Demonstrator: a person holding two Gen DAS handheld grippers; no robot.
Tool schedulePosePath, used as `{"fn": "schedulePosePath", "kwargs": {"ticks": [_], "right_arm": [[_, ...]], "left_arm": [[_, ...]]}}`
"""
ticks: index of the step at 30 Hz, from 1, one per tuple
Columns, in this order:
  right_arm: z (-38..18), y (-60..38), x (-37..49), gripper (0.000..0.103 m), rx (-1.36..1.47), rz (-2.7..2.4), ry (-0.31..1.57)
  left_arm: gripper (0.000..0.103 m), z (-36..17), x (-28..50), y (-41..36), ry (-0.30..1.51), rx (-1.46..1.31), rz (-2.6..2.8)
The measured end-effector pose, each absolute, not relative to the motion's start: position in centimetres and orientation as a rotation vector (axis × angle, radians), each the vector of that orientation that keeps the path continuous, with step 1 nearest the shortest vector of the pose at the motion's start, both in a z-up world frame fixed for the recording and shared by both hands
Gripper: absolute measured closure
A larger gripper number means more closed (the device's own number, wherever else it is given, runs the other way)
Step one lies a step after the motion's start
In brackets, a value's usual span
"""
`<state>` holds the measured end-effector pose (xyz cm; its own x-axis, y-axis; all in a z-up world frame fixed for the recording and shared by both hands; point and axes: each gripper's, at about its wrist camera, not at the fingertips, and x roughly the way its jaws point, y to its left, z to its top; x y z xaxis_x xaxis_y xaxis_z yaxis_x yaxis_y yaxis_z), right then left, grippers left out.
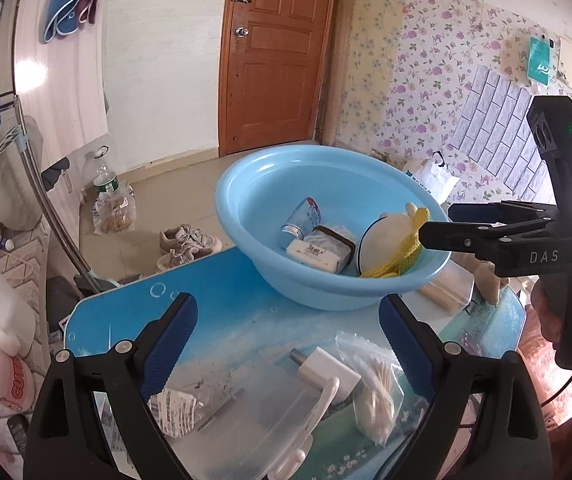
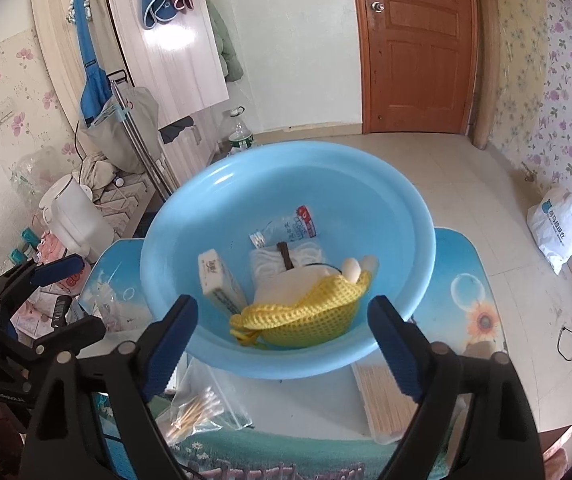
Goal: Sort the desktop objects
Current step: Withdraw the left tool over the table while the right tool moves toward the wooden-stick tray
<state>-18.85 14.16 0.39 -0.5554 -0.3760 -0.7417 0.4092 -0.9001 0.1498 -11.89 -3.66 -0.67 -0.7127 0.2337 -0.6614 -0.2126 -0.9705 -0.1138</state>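
Note:
A light blue basin [image 1: 245,196] [image 2: 213,208] stands on the blue picture-print table [image 1: 221,280] [image 2: 462,280]. It holds a small bottle [image 1: 301,219] [image 2: 290,227], a white box [image 1: 313,254] [image 2: 218,278], a pack of white pads [image 1: 336,238] [image 2: 277,258] and a cream toy with a yellow knitted piece [image 1: 396,240] [image 2: 310,312]. My left gripper [image 1: 288,328] is open and empty above a white charger [image 1: 328,372], a cotton-swab bag [image 1: 374,396] [image 2: 197,408] and a clear lid [image 1: 261,436]. My right gripper [image 2: 281,328] [image 1: 438,226] is open and empty over the basin's near rim.
A box of wooden sticks [image 1: 448,290] [image 2: 386,400] lies beside the basin. A crumpled wrapper [image 1: 173,410] lies by my left finger. Shoes [image 1: 189,240], a water bottle [image 1: 105,182] and a white bag [image 2: 562,228] are on the floor.

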Motion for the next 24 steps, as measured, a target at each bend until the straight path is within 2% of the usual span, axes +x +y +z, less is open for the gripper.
{"fn": "schedulePosePath", "kwargs": {"ticks": [5, 8, 24], "right_arm": [[0.6, 13.5, -17.6, 0.015, 1.140, -2.431, 0.063], [0.6, 13.2, -16.9, 0.015, 1.132, -2.429, 0.066], [0.5, 13.6, -15.2, 0.015, 1.121, -2.420, 0.047]], "left_arm": [[0.010, -0.8, -10.8, -4.2, -0.037, -1.058, 2.707], [0.006, -0.9, -10.0, -4.6, -0.038, -1.055, 2.715], [0.005, -1.2, -7.9, -4.8, -0.040, -1.078, 2.720]]}}
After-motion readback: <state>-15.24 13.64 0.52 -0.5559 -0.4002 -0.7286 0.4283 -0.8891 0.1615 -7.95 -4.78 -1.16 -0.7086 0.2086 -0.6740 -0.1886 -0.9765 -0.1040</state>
